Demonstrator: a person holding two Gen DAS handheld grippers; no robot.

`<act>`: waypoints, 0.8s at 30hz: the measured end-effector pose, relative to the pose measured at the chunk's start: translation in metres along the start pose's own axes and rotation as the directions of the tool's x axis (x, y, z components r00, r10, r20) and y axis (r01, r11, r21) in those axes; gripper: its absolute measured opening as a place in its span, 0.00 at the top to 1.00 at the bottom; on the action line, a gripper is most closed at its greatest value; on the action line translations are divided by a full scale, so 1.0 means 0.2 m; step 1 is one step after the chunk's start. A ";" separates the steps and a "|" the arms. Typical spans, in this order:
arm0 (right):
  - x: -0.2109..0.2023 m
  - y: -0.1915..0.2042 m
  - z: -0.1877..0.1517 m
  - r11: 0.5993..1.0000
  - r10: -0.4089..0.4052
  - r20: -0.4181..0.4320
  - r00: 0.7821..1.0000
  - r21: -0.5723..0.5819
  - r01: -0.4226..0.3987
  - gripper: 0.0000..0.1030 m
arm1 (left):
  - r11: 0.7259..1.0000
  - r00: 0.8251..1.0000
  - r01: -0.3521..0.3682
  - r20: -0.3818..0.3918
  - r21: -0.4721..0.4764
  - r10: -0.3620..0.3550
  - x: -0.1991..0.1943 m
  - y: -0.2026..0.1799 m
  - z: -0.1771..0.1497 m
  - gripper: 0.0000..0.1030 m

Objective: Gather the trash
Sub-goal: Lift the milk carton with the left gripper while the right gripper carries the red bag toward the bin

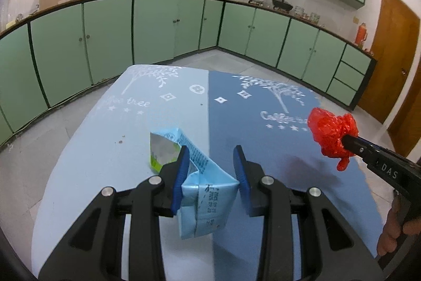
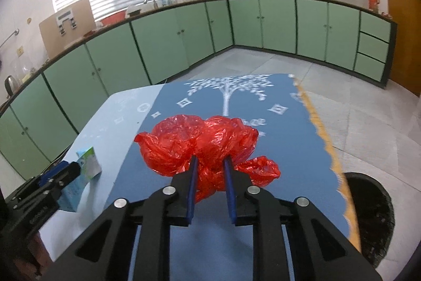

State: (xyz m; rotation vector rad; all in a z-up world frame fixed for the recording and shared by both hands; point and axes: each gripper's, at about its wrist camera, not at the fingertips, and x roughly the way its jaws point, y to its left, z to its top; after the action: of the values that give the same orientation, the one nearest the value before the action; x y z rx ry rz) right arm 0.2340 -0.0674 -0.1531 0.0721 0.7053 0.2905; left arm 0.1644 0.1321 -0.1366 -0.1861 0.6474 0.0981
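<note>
The left gripper (image 1: 211, 162) is clamped on a light blue carton (image 1: 202, 202): both blue pads press its flattened sides, and the torn-open end of the carton juts out past the left fingertip. The carton hangs above the table (image 1: 100, 149), over the seam where the pale half of the cloth meets the darker blue half. From the right wrist view the same gripper (image 2: 69, 170) shows at the near left corner of the table, with the carton (image 2: 88, 162) in its jaws.

The right gripper (image 2: 211, 162) is closed on a crumpled red plastic bag (image 2: 200, 144); its pads pinch the lower bunch of the film while the bulk swells out beyond the fingertips. The bag is held clear of the table (image 2: 263, 149), above its darker half. In the left wrist view the bag (image 1: 331, 133) sits at the tip of the right gripper (image 1: 344, 140), toward the right edge of the table.

Beside the right edge of the table, on the floor, stands a dark round bin (image 2: 373, 215).
</note>
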 end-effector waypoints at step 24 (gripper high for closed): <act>-0.37 -0.49 -0.24 0.983 -0.126 0.001 0.992 0.137 0.125 0.81 | 0.954 0.983 0.178 -0.077 0.240 -0.164 -0.22 -0.49 -0.36 0.68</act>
State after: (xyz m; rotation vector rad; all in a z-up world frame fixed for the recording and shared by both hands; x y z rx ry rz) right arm 0.1724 -0.1844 -0.1590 0.1592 0.7161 0.1204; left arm 0.1015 0.0200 -0.1518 -0.0044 0.6905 -0.1556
